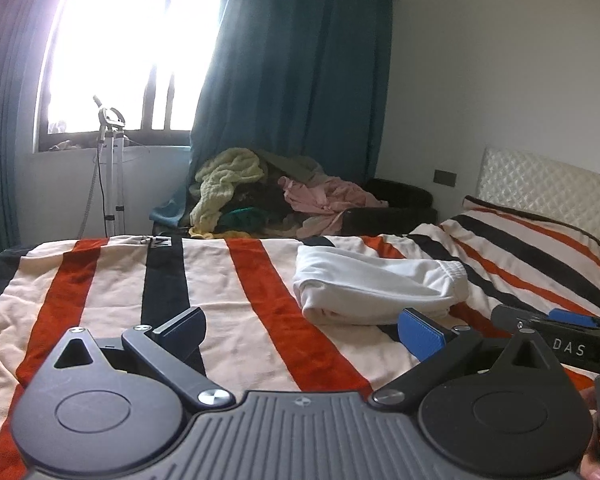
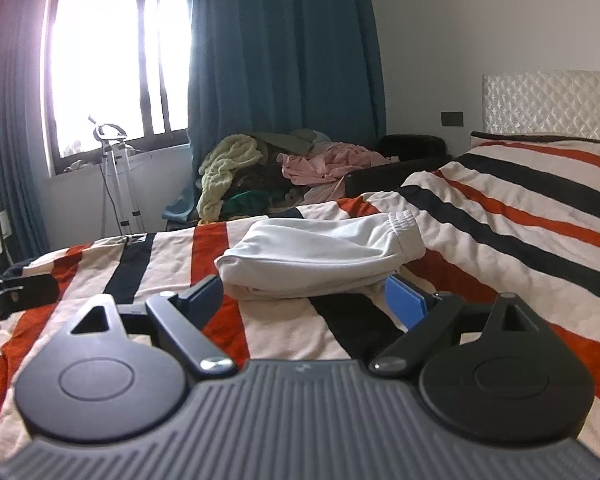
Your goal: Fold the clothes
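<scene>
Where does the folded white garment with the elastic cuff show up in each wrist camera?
Left wrist: the folded white garment with the elastic cuff lies right of centre on the striped blanket, ahead of the open left claw.
Right wrist: it lies at centre, just past the open right claw.
Shared landmark: the pile of unfolded clothes by the teal curtain.

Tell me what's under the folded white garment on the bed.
The folded white garment lies on the striped blanket, across cream, orange and black stripes. Whatever sits beneath its middle is covered, so only blanket around its edges shows.
</scene>
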Demonstrator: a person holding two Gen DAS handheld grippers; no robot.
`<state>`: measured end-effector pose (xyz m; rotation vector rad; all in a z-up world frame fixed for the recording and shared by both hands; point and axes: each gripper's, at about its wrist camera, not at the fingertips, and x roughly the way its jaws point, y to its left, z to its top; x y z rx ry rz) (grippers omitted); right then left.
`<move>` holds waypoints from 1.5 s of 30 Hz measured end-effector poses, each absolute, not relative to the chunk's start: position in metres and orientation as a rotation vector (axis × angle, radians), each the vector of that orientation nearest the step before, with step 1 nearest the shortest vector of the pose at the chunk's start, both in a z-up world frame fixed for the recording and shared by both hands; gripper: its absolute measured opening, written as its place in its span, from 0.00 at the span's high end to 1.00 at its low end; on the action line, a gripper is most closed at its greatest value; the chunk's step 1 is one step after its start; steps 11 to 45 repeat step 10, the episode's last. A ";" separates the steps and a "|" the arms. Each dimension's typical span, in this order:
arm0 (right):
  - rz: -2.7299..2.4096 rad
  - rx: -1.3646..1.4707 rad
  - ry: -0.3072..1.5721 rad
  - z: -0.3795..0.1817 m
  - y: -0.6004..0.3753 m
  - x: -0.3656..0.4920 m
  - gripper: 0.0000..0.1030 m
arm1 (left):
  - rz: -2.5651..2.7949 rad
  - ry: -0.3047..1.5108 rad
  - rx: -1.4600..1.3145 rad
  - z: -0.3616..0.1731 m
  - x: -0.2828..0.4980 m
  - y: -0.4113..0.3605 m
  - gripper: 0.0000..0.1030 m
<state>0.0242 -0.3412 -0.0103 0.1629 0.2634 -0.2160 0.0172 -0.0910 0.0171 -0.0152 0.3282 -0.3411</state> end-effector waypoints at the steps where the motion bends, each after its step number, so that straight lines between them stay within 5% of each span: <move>1: -0.215 0.167 0.266 -0.011 -0.342 0.024 0.13 | -0.340 0.326 -0.012 0.017 0.016 -0.091 0.00; 45: -0.215 0.178 0.276 -0.012 -0.343 0.024 0.13 | -0.331 0.310 -0.006 0.014 0.014 -0.087 0.00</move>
